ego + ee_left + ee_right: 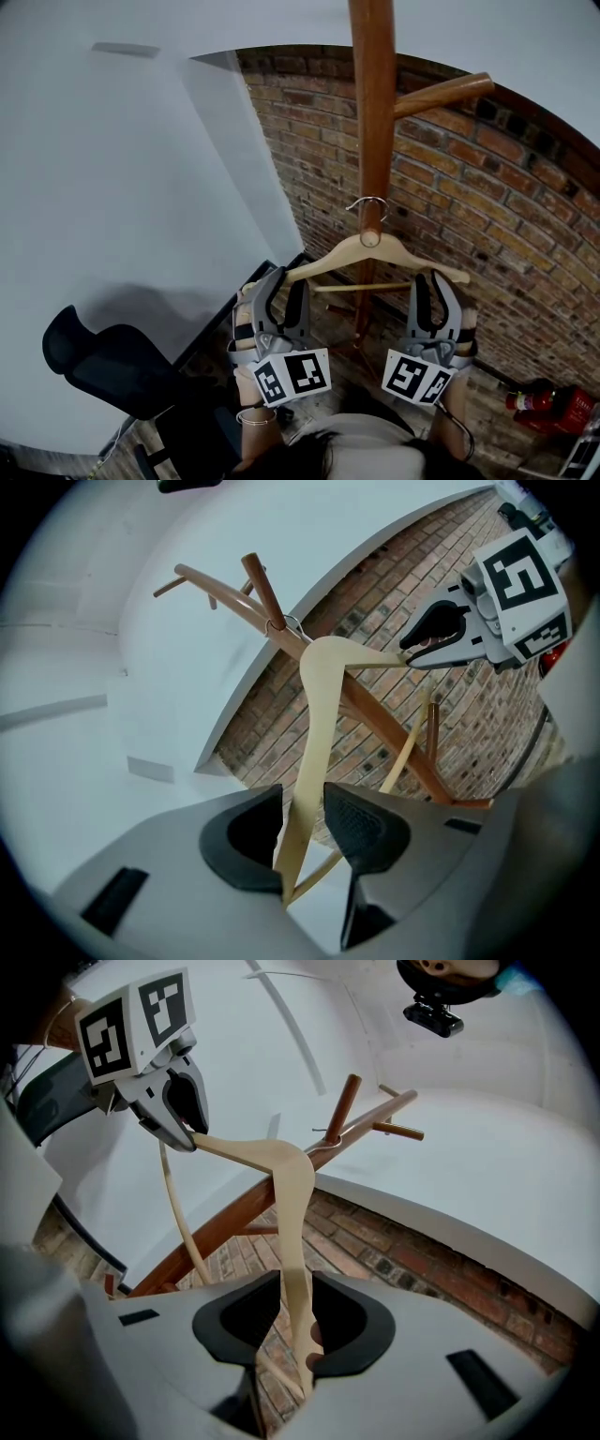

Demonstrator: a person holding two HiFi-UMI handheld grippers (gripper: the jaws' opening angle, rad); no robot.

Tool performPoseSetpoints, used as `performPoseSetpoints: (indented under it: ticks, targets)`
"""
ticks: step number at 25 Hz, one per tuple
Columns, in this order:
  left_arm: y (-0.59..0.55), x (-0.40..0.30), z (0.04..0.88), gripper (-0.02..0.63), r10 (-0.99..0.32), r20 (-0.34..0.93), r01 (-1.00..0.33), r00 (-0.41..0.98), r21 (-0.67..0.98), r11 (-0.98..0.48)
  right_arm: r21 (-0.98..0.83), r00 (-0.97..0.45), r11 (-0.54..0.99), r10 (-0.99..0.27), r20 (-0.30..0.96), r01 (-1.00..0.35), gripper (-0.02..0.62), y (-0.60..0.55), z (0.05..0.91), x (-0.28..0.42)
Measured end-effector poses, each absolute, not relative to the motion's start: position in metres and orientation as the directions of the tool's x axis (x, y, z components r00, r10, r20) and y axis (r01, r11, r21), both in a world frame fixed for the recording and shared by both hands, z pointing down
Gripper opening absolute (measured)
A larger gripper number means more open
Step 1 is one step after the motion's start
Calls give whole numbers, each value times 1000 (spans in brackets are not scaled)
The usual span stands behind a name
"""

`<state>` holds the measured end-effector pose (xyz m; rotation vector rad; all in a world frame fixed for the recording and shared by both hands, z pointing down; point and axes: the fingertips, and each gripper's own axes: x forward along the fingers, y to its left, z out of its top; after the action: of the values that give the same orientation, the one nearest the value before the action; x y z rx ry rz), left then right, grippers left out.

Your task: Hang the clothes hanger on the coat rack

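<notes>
A pale wooden clothes hanger (pixel 361 253) hangs by its metal hook (pixel 367 202) over a peg (pixel 370 234) of the brown wooden coat rack (pixel 373 94). My left gripper (pixel 286 281) is at the hanger's left arm. In the left gripper view that arm (pixel 314 733) passes between the jaws (pixel 305 822), and a slim gap shows beside the right pad (pixel 361 822), so the gripper is open. My right gripper (pixel 433 279) is shut on the hanger's right arm, and in the right gripper view the arm (pixel 291 1204) is squeezed between the pads (pixel 295 1312).
A brick wall (pixel 487 216) stands behind the rack and a white wall (pixel 122 187) to the left. Another peg (pixel 441 94) juts out higher up on the right. A black chair (pixel 112 366) is at lower left, a red fire extinguisher (pixel 544 403) at lower right.
</notes>
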<state>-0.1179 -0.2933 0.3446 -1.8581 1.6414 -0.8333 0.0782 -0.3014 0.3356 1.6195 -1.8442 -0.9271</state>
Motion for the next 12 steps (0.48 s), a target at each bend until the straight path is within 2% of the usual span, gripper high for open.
performPoseSetpoints:
  ticks: [12]
  targets:
    - [-271, -115, 339, 129, -992, 88, -680, 85, -723, -122, 773, -144, 43, -988, -62, -633, 106, -279, 335, 81]
